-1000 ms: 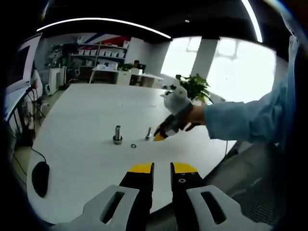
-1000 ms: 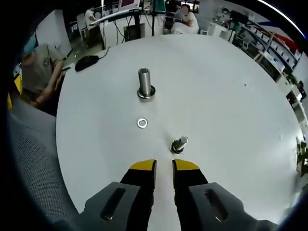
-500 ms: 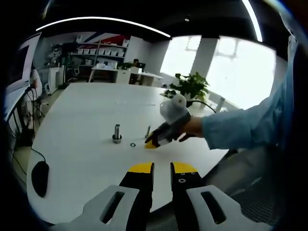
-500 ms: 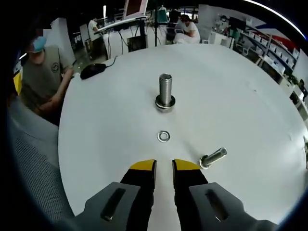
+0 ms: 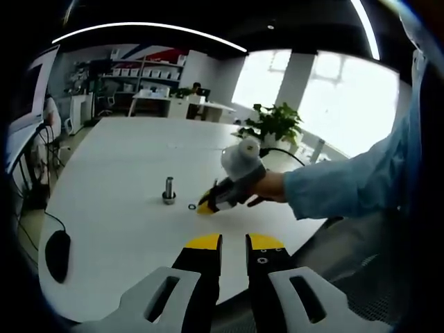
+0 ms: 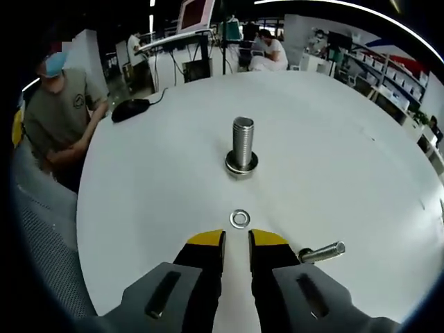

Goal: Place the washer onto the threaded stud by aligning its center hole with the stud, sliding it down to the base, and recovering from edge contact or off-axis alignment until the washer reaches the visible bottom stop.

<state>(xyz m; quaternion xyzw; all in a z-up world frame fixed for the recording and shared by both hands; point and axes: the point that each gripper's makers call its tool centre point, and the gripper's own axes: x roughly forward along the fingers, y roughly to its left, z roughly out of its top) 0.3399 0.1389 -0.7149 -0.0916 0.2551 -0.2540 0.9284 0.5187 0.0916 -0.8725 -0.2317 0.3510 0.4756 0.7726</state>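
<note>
Right gripper view: the small flat silver steel washer (image 6: 240,219) lies face-up on the round white tabletop (image 6: 139,208), its hole pointing upward, just ahead of the yellow-tipped right claw (image 6: 236,239), whose jaws stand slightly parted, holding nothing. Beyond it the thick threaded steel stud (image 6: 242,145) stands upright on its base, long axis vertical, while a slimmer silver bolt (image 6: 322,252) lies on its side near the right jaw. Left gripper view: the left claw (image 5: 234,242), jaws slightly apart and empty, hangs near the tabletop's edge.

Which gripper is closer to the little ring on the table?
The right gripper. Its yellow-tipped fingers sit just short of the washer, which lies flat before the upright stud. The left gripper hangs back near the table's edge.
</note>
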